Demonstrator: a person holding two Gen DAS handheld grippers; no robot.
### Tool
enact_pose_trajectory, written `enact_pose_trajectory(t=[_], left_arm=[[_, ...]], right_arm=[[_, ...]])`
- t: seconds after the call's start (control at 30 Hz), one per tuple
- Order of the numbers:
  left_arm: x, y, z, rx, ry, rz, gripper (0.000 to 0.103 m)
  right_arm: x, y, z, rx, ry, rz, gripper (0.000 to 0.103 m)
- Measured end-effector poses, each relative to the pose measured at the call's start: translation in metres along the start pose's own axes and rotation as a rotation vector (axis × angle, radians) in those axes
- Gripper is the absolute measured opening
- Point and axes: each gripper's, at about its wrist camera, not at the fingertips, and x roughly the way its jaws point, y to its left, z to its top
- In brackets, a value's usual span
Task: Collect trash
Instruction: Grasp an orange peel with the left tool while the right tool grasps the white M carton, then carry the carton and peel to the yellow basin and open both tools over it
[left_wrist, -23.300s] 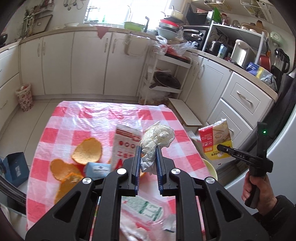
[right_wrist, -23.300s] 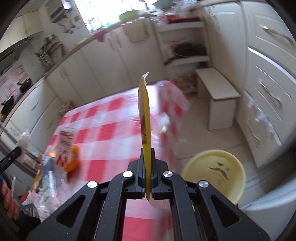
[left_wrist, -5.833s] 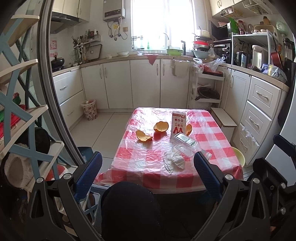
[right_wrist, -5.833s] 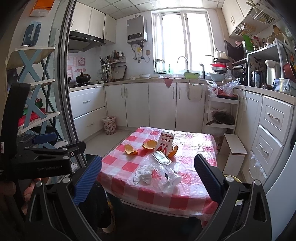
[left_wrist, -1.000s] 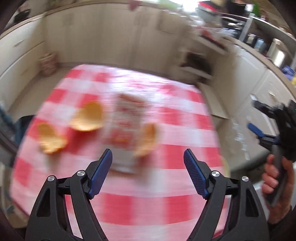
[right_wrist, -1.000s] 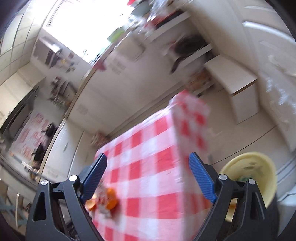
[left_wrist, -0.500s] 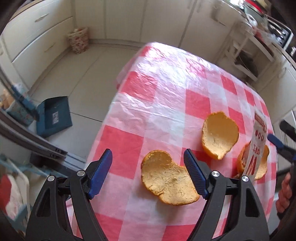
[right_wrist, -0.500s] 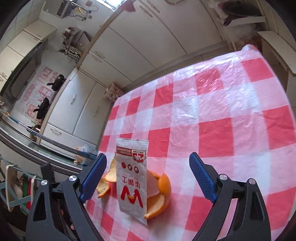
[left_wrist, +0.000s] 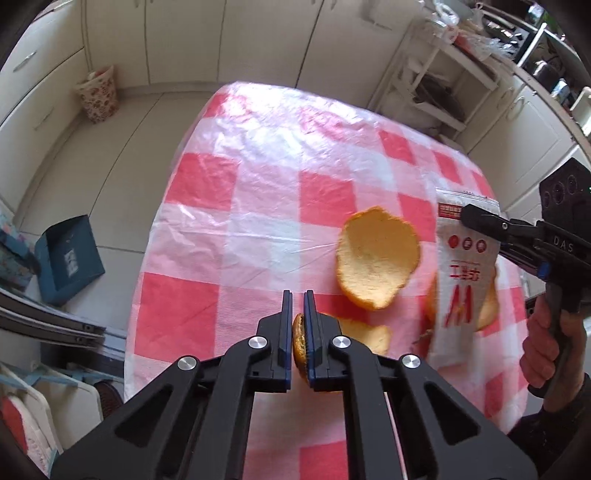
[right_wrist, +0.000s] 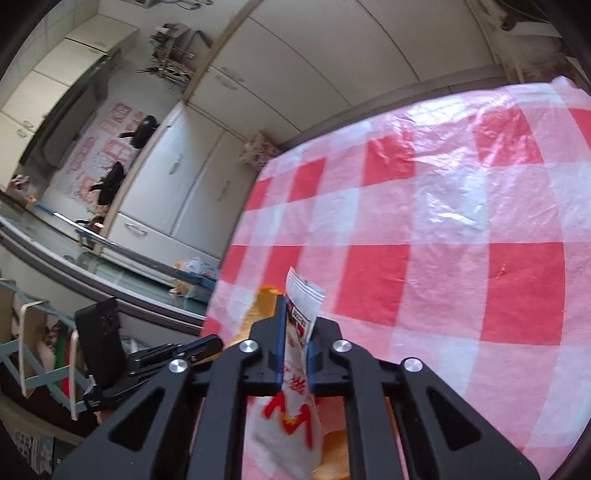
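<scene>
A: Status change?

B: Half a second ago both sets of jaws stood wide over the table (left_wrist: 229, 206). Now both are clamped, so two trash items are secured for removal.

A: Left gripper (left_wrist: 298, 325)?

B: Nearly closed, pinching the near peel (left_wrist: 300, 345) by its rim at the table's near edge.

A: Right gripper (right_wrist: 295, 347)?

B: Nearly closed on the top of the pouch (right_wrist: 295, 424), which stands on the table.

A: Remaining items?

B: A second peel (left_wrist: 376, 258) lies loose between them; a third (left_wrist: 487, 306) sits behind the pouch.
</scene>
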Motion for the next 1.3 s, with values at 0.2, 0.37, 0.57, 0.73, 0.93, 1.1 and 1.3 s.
enact_pose_trajectory(t=[0.2,0.37,0.57,0.73,0.93,1.1,1.3], left_arm=[[-0.027,-0.006,-0.011,-0.004,-0.036,-0.088,0.005],[-0.054,-0.018,-0.022,0.025,-0.09,-0.151,0.005],[-0.064,-0.039,-0.041,0.046,-0.104,-0.164,0.005],[-0.05,-0.048,-0.056,0.05,-0.056,-0.129,0.005],[-0.04,-0.063,-0.063,0.103,-0.033,-0.115,0.005],[-0.041,-0.062,-0.062,0.118,-0.031,-0.123,0.005],[-0.052,-0.045,-0.056,0.076,-0.056,-0.161,0.005]], right_arm=[[-0.034,0.033,-0.013,-0.046,-0.055,0.149,0.006],[-0.065,0.049,-0.028,-0.071,-0.108,0.217,0.006],[-0.096,0.045,-0.042,-0.087,-0.138,0.151,0.006],[-0.076,0.005,-0.061,0.027,0.008,-0.039,0.083],[-0.03,-0.016,-0.085,0.147,0.094,-0.049,0.074],[-0.002,-0.019,-0.089,0.224,0.061,0.035,0.036],[-0.019,-0.009,-0.083,0.193,0.014,0.109,0.003]])
